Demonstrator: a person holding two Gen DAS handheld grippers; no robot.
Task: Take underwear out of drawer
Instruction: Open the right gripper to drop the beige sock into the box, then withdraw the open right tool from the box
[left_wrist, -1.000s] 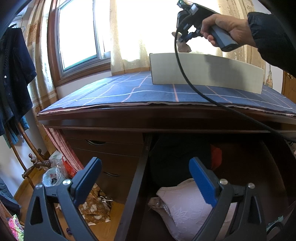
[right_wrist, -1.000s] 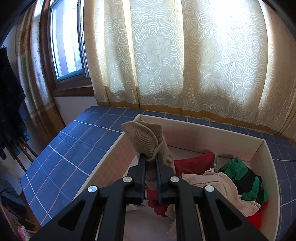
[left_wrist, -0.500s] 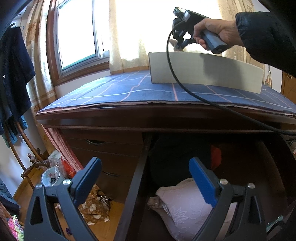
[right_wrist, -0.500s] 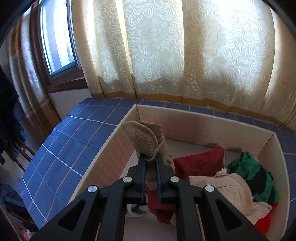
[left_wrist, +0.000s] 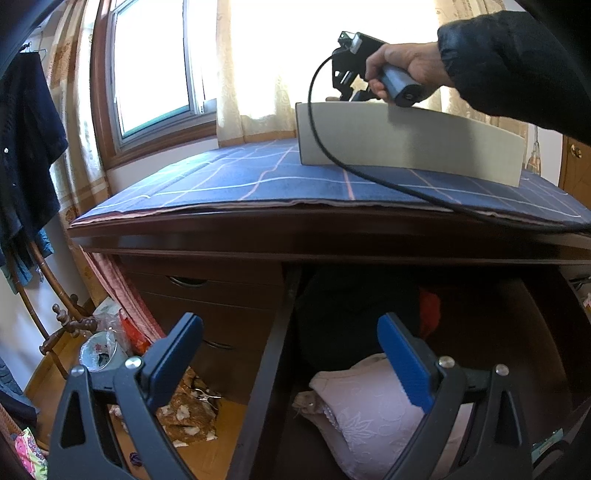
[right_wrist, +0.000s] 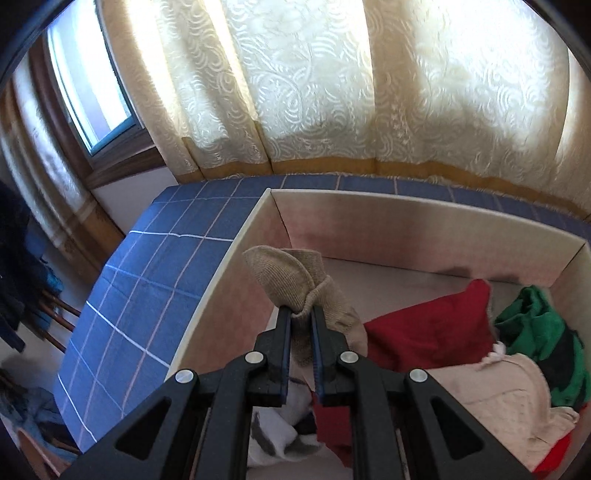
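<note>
My right gripper (right_wrist: 301, 314) is shut on a beige knitted garment (right_wrist: 291, 277), which hangs over the inside of a cream cardboard box (right_wrist: 424, 206) on the desk. Red (right_wrist: 428, 325), green (right_wrist: 535, 325) and pale pink (right_wrist: 491, 391) clothes lie in that box. In the left wrist view a hand holds the right gripper (left_wrist: 351, 66) above the box (left_wrist: 406, 136). My left gripper (left_wrist: 291, 354) stands open in front of the open dark wooden drawer (left_wrist: 269, 354), with nothing between its blue pads (left_wrist: 402, 362). A pale pink lace garment (left_wrist: 369, 410) lies in the drawer, with dark and red cloth behind it.
A blue checked cloth (left_wrist: 258, 184) covers the desk top. A black cable (left_wrist: 369, 177) trails across it. Shut drawers (left_wrist: 207, 291) sit to the left of the open one. A coat rack (left_wrist: 44, 277) with dark clothes and floor clutter (left_wrist: 110, 350) are at the left. Curtains (right_wrist: 332, 92) hang behind.
The right gripper has moved forward and down over the box with the beige garment still in it. My left gripper has stayed put.
</note>
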